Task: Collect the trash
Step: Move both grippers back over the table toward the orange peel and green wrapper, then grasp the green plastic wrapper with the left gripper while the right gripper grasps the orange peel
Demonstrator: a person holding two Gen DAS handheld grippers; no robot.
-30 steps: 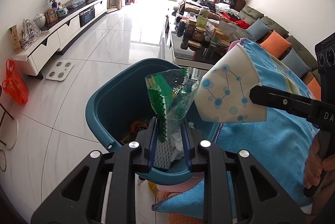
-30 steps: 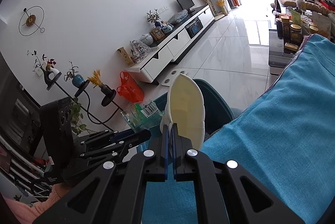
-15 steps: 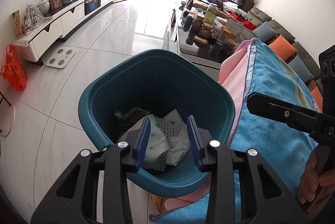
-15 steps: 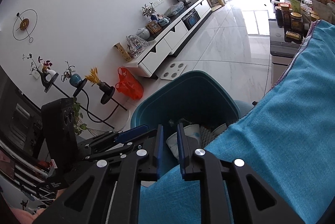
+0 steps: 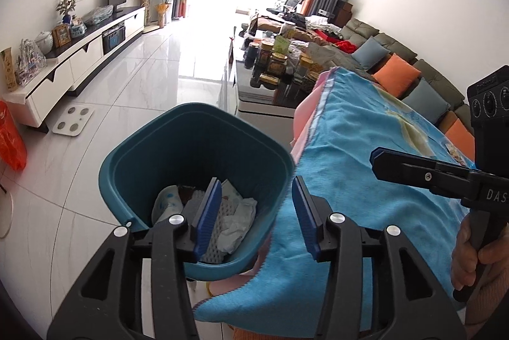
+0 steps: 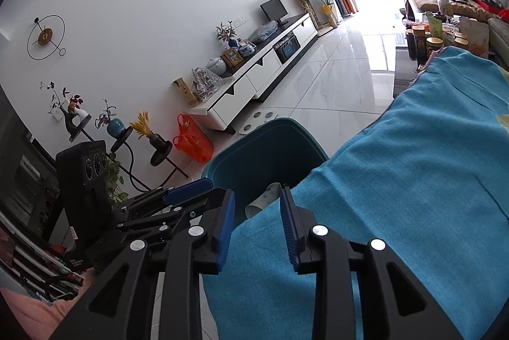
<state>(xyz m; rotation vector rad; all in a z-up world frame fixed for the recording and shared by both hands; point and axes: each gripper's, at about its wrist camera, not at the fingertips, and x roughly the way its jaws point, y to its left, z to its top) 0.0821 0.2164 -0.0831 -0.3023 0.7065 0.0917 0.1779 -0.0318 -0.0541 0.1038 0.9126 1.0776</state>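
Left wrist view is showing the left gripper [image 5: 256,214] and right gripper [image 6: 257,227] both hanging spread and empty; trash [image 5: 229,212] is lying in the teal bin [image 5: 197,130]. Drop seemingly finished; next, seeking remaining litter.

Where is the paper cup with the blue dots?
In the left wrist view, the paper cup lies inside the teal bin, at its left side, next to the crumpled white paper.
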